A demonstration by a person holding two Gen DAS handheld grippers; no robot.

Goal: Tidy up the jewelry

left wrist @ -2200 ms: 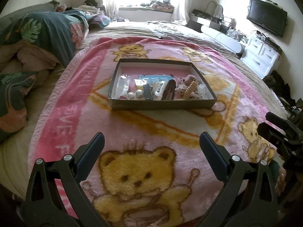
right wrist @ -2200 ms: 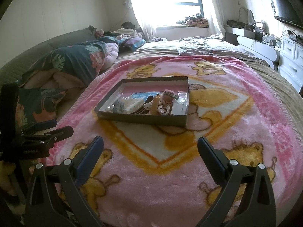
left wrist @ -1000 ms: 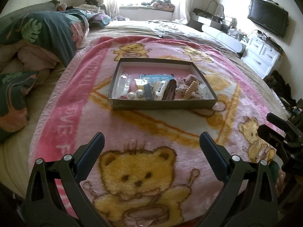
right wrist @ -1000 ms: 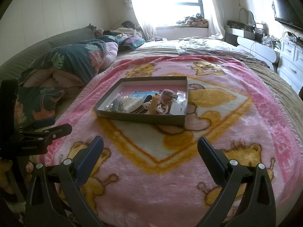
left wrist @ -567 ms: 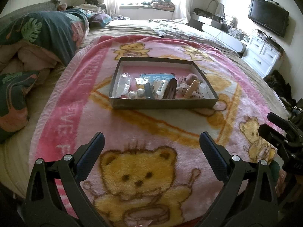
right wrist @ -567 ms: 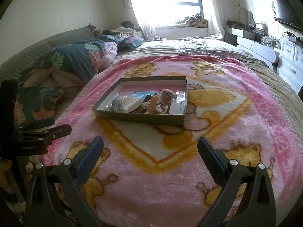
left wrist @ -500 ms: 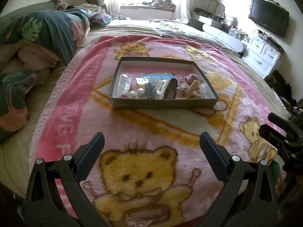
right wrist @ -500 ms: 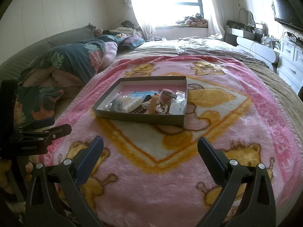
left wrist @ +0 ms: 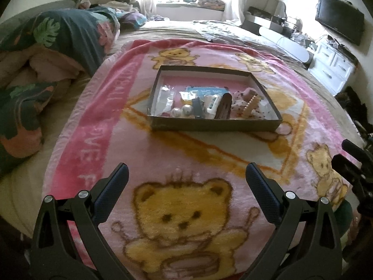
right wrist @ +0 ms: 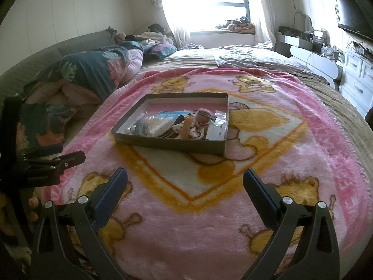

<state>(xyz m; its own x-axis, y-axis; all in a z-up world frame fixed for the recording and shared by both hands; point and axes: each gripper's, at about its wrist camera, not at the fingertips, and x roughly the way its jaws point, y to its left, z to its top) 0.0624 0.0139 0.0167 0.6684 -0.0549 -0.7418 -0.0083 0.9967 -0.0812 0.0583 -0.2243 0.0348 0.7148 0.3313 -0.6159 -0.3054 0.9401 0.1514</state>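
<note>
Nearest, the left gripper (left wrist: 186, 179) hangs above the near end of the pink bear-print blanket (left wrist: 98, 126), jaws spread wide and empty, over a large printed yellow bear (left wrist: 184, 219). The right gripper (right wrist: 185, 184) hangs likewise above the blanket's near right portion, jaws spread wide, holding nothing. Neither tool touches the blanket or the tray.

Farther out, at the middle of the blanket, lies a shallow dark tray (left wrist: 214, 126) with a pink floor. The jewelry sits inside it, crowded toward the near wall: two pearl-like balls (left wrist: 181, 110) left of centre, a dark brown hair clip (left wrist: 223, 108) tilted against its neighbours, a beaded cream piece (left wrist: 250, 103) to the right, and a blue card (left wrist: 205, 91) behind them. Smaller pieces are too blurred to identify.

Far left, a leaf-print quilt (left wrist: 67, 35) is heaped. Far right stands a white dresser (left wrist: 333, 67).
</note>
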